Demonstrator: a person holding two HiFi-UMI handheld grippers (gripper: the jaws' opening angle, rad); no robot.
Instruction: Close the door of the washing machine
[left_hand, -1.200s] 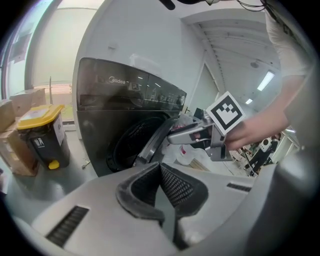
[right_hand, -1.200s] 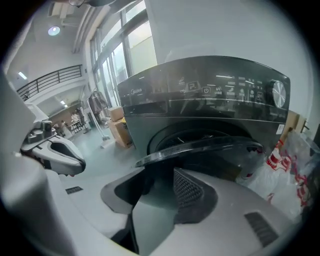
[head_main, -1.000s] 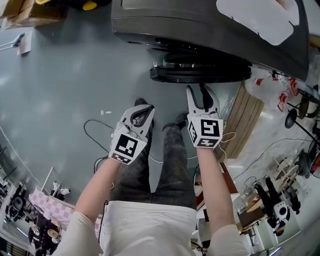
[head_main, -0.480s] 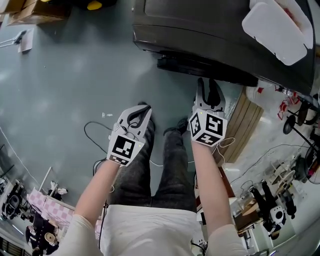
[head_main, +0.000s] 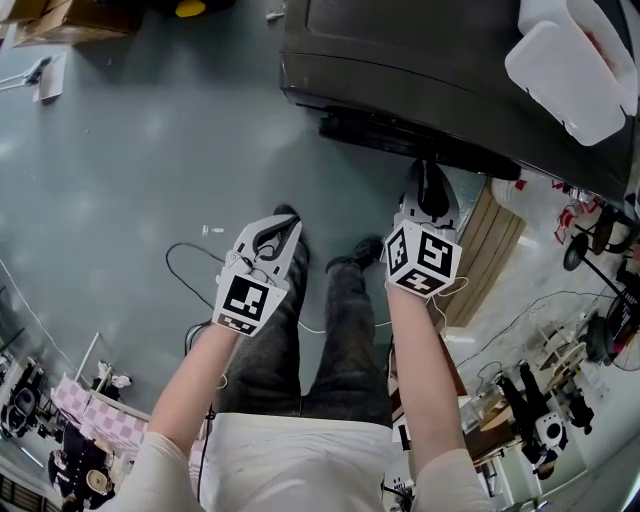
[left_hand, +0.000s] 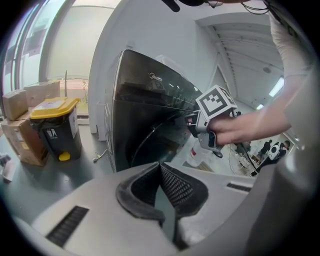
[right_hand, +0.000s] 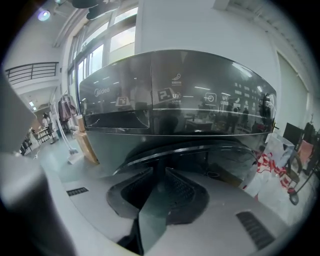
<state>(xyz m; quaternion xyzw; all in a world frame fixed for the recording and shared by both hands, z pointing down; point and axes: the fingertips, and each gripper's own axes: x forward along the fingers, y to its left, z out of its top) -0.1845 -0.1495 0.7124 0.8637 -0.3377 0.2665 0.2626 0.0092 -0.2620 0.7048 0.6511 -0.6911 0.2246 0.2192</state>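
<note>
Now the door is seen close against the washing machine, just ahead of the right gripper. Its jaws, which have just been closing, are parted slightly with nothing between them. The left gripper is closed and empty.

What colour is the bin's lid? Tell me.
Yellow lid on a black bin; the left gripper view shows it best.

Bright, even daylight from tall windows — fisheye warp and dark vignette at gripper-view edges
</note>
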